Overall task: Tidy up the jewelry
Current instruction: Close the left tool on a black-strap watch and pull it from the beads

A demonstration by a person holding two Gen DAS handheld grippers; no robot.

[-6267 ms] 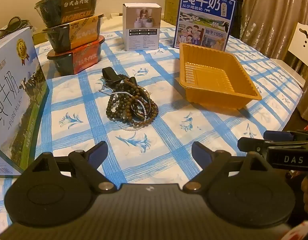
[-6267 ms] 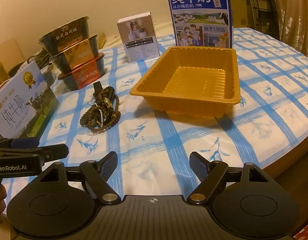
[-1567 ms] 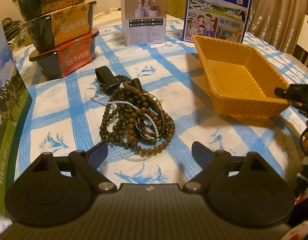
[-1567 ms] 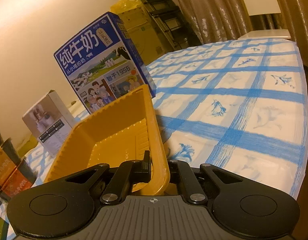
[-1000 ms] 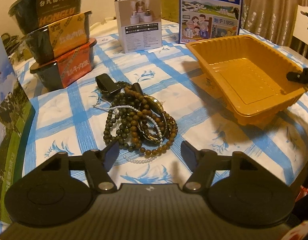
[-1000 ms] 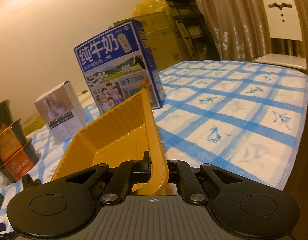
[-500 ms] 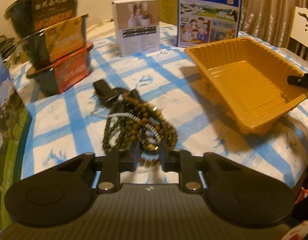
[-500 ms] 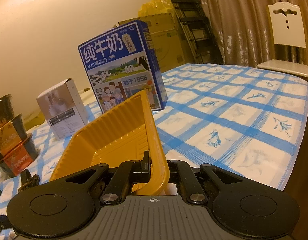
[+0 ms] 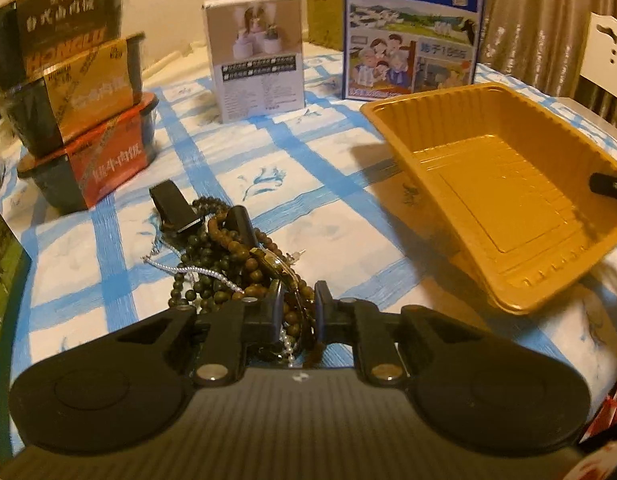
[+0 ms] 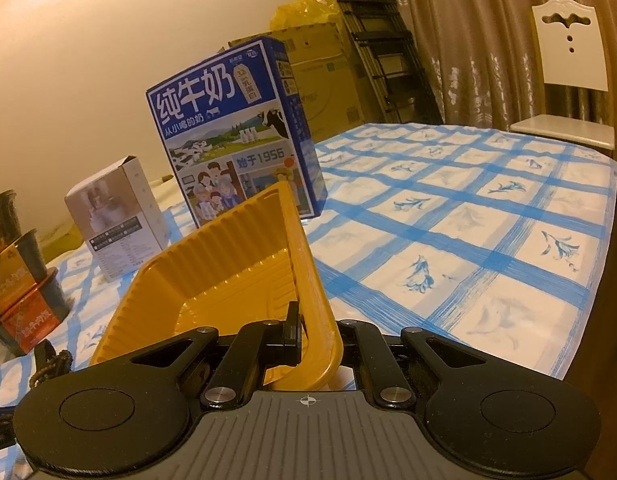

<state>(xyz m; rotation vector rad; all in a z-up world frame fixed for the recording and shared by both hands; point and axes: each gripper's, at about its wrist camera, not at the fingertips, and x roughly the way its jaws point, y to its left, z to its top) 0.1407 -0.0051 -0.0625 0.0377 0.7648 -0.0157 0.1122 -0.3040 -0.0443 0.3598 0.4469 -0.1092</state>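
Left gripper (image 9: 296,304) is closing its jaws on the near end of the jewelry pile (image 9: 236,260), bead strands and a pearl string already squeezed between the pads. Pile is a tangle of dark and brown wooden bead bracelets with a thin white pearl strand, plus a black clip (image 9: 174,208) at its far end, lying on the blue-checked tablecloth (image 9: 308,184). Right gripper (image 10: 308,332) is clamped tight on the rim of the orange plastic tray (image 10: 228,264), which sits tilted, its gripped side raised; in the left view the tray (image 9: 488,208) is right of the pile, well apart. Behind: blue milk carton box (image 9: 412,28), small white box (image 9: 256,52), stack of three instant-noodle bowls (image 9: 76,100) at left. White chair (image 10: 568,52) and curtains beyond the table.
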